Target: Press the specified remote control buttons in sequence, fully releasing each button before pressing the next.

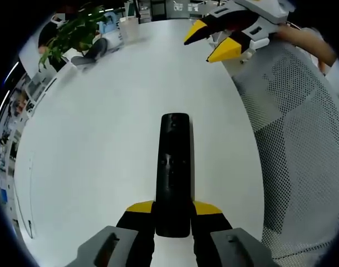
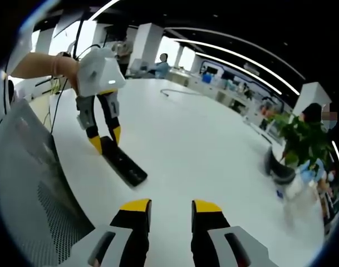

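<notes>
Between the yellow-tipped jaws of the left tongs (image 1: pixel 172 214), at the bottom of the left gripper view: a black remote (image 1: pixel 174 172), clamped by its near end, jaws closed against its two long sides. Runs straight away from the camera, button face up, far end free above the white counter (image 1: pixel 102 139). Buttons too dark to tell apart.

Up at the top right of that view, the right tongs (image 1: pixel 214 43), jaws apart, nothing between the yellow tips, well away from the remote's far end. Behind them, a hand (image 1: pixel 303 36) on the body of the tool. Along the right side, a grey mesh chair back (image 1: pixel 291 128), just past the counter edge. At the far end of the counter, a potted plant (image 1: pixel 74 30) and a pale cup (image 1: pixel 128 26).

Right gripper view: own right tongs (image 2: pixel 171 210) at the bottom, parted, holding nothing, over bare counter (image 2: pixel 202 144). Further out to the left, the left tongs (image 2: pixel 104 140) pointing down, held by a hand (image 2: pixel 44 65), the remote (image 2: pixel 123 162) gripped at its upper end and slanting toward the camera, low over or touching the counter, cannot tell which. Mesh chair (image 2: pixel 30 183) at the left edge. Far right, the plant (image 2: pixel 303 139); beyond, people seated at other desks under long ceiling lights.
</notes>
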Demonstrator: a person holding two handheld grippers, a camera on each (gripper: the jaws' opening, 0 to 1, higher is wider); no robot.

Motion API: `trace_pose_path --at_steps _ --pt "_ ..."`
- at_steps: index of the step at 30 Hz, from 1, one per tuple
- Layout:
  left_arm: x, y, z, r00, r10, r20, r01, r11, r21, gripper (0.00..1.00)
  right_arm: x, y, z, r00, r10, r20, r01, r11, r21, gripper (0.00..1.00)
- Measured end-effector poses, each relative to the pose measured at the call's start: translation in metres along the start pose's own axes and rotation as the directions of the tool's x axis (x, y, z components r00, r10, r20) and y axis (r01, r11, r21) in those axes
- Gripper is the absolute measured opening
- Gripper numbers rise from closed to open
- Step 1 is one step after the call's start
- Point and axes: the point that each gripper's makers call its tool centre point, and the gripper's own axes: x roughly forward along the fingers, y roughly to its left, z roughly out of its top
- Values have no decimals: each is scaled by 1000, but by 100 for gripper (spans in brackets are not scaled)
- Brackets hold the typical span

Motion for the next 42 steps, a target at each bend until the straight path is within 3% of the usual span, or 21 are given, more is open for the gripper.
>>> trace_pose_path --at_steps 42 --pt "-1 -22 0 1000 -9 -29 9 1000 25 24 2 6 -2 999 26 -25 -27 999 -36 22"
